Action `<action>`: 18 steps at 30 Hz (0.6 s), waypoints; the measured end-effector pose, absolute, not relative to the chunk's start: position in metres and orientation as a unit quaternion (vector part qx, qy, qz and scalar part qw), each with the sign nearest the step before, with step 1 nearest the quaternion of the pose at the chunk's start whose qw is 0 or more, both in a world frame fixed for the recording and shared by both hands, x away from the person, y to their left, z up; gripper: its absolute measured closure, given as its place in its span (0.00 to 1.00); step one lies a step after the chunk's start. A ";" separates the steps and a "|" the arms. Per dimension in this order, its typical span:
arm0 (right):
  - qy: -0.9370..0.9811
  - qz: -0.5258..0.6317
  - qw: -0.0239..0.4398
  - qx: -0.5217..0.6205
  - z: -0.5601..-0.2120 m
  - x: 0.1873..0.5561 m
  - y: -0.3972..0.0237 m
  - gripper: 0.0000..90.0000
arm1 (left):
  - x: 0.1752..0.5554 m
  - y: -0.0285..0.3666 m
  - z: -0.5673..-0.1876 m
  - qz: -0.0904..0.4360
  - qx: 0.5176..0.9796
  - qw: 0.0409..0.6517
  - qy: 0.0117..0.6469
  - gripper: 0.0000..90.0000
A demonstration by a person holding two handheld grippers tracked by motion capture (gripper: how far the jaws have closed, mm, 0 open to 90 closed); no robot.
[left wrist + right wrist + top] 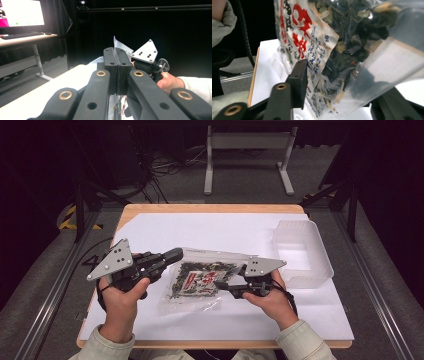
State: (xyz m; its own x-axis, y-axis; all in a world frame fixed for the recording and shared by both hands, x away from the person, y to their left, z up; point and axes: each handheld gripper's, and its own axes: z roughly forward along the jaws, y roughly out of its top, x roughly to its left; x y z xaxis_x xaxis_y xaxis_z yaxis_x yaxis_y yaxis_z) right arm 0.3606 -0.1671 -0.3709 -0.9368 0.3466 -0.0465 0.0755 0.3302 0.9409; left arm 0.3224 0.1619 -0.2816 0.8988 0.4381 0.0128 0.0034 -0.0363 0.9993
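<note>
Now your left gripper [172, 255] pinches the bag [200, 280]; your right gripper [226, 286] straddles its opposite edge, grip unclear.

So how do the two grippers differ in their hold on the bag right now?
The left gripper is clamped flat on the bag's upper left edge; the right gripper sits at its right side, jaws astride the plastic, one behind it. The left gripper's jaws press together on the film; the right gripper's stand apart. Both touch the same bag over the white sheet.
</note>
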 end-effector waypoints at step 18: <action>0.823 0.536 0.144 0.122 -0.358 0.350 -0.176 0.80 | 0.330 0.168 -0.286 0.167 0.706 0.664 0.183 0.92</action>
